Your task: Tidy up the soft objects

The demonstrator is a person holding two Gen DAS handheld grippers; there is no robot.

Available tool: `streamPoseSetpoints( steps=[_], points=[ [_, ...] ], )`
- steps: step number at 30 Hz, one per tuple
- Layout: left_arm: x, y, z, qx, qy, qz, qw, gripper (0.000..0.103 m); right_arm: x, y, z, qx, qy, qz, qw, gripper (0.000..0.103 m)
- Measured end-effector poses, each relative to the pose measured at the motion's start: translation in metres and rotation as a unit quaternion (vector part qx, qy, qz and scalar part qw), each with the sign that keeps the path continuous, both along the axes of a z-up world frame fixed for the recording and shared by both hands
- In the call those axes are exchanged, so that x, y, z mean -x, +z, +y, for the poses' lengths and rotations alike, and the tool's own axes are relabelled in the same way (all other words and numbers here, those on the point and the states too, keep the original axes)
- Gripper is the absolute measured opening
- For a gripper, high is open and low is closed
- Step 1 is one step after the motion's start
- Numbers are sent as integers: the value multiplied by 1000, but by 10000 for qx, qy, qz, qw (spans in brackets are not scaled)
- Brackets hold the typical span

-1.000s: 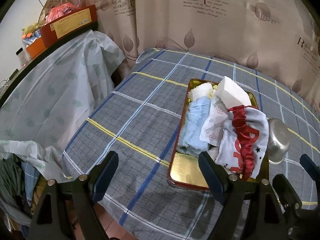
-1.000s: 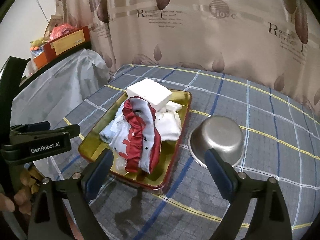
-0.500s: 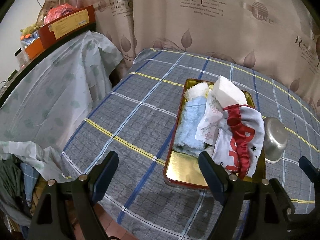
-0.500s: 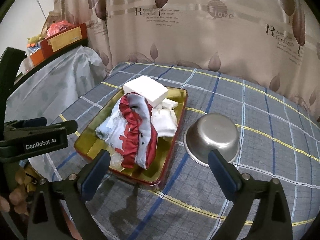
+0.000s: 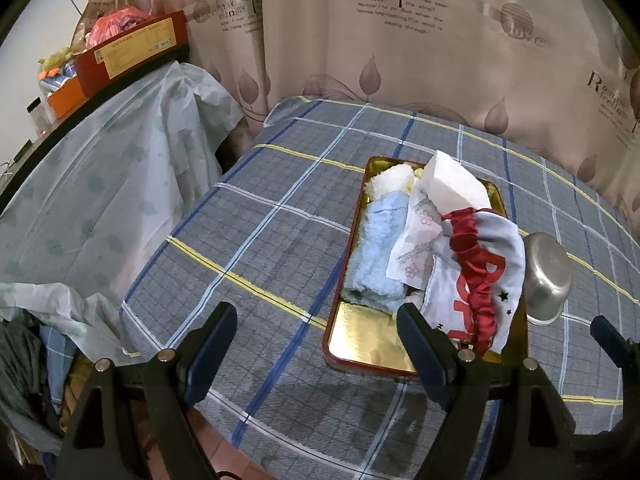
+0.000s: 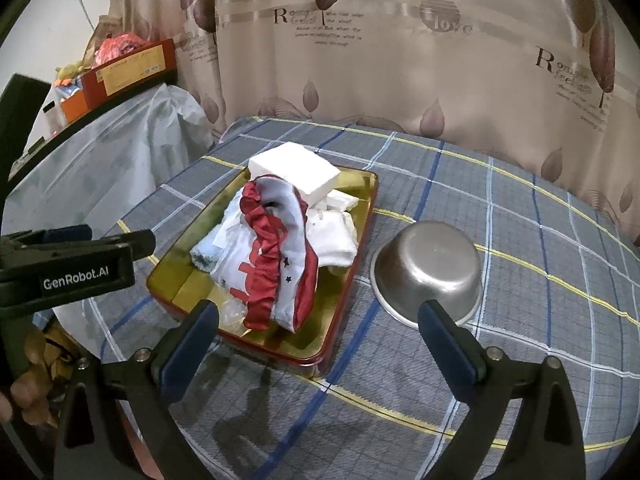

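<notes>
A gold tray with a red rim (image 5: pixel 360 340) (image 6: pixel 176 276) sits on the plaid table and holds a heap of soft things: a white sponge block (image 5: pixel 452 184) (image 6: pixel 296 170), a light blue towel (image 5: pixel 378 248), a fluffy cream cloth (image 5: pixel 390 178), a printed tissue pack (image 5: pixel 416 244), folded white cloths (image 6: pixel 332 232) and a white and red garment (image 5: pixel 476 280) (image 6: pixel 272 264) on top. My left gripper (image 5: pixel 316 338) is open and empty above the table's near edge, left of the tray. My right gripper (image 6: pixel 320 330) is open and empty above the tray's near right corner.
An upside-down steel bowl (image 6: pixel 430 268) (image 5: pixel 546 276) sits right of the tray. A plastic-covered cabinet (image 5: pixel 92 184) with boxes (image 5: pixel 132 52) on top stands to the left. A leaf-print curtain (image 6: pixel 400 60) hangs behind the table. The left gripper's body (image 6: pixel 76 268) shows in the right wrist view.
Both grippers have drawn back and up from the tray, so the tray and bowl look farther away. Both stay open and empty. Nothing on the table moved.
</notes>
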State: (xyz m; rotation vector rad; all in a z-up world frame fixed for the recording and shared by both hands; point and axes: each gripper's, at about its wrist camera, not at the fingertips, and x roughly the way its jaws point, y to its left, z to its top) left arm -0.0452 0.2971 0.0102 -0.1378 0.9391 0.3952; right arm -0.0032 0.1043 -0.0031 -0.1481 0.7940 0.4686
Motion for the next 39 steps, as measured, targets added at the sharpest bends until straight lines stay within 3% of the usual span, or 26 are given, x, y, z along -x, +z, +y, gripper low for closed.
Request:
streamPoseSetpoints(
  steps=[39],
  points=[
    [-3,-11,-9,95,-369,114,9992,84,1,-15,17,205,201,189,9994,99]
  ],
)
